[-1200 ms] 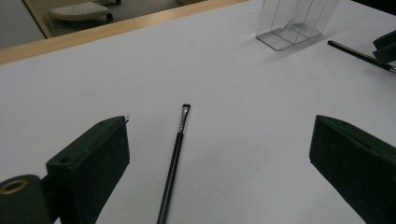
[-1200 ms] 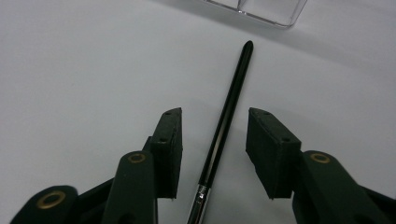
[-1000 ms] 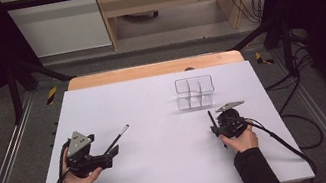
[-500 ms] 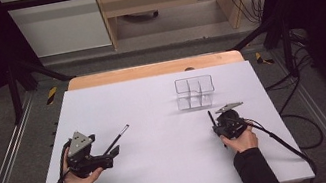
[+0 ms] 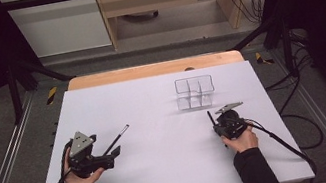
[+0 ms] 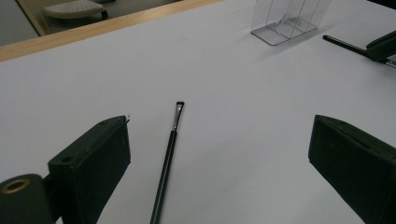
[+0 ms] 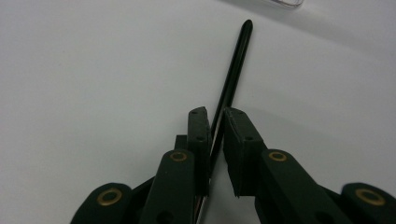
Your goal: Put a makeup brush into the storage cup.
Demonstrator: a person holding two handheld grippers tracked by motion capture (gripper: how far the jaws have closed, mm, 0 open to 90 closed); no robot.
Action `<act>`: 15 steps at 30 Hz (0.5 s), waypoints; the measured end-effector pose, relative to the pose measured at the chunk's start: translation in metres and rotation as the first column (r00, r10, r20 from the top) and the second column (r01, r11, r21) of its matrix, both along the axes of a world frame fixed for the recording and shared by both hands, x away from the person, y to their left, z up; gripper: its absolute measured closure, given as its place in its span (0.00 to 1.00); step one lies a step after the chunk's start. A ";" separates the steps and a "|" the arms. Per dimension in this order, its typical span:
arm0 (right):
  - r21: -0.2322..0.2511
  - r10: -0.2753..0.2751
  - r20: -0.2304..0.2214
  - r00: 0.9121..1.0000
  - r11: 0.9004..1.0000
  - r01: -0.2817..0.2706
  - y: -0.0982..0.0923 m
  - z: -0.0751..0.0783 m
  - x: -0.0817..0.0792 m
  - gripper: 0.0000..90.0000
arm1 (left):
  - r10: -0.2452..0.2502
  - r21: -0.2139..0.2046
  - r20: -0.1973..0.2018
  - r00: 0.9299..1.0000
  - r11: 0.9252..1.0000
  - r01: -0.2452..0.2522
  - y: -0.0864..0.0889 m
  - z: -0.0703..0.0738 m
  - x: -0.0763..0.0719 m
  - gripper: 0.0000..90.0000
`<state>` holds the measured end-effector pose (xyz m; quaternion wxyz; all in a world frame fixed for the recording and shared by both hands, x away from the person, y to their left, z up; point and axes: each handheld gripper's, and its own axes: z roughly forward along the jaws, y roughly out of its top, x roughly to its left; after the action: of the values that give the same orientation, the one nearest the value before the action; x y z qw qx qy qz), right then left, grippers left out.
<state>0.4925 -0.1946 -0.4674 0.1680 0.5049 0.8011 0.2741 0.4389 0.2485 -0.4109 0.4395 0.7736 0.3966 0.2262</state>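
A thin black brush lies on the white table, bristle tip pointing away, between the wide-apart jaws of my left gripper; nothing touches it. In the high view the left gripper rests at the near left. My right gripper has just been closing and is now shut on a second thin black brush handle, which sticks out forward from between the pads. In the high view the right gripper sits at the near right, just in front of a clear compartmented organizer.
The clear organizer stands upright toward the far right of the table. A wooden strip runs along the table's far edge. Cables trail from both grippers off the near edge. Metal rails flank the table.
Both hands stay where they were. The right gripper's jaws seem drawn in tighter around the brush handle, though the high view is too small to be sure.
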 end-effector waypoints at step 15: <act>-0.011 0.064 -0.001 0.998 0.998 -0.064 0.000 0.000 -0.001 0.93 | -0.008 0.008 -0.004 1.000 1.000 0.008 -0.001 -0.001 0.000 0.05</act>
<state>0.4912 -0.1945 -0.4671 0.1617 0.4782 0.8184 0.2746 0.4391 0.2471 -0.4117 0.4363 0.7774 0.3936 0.2244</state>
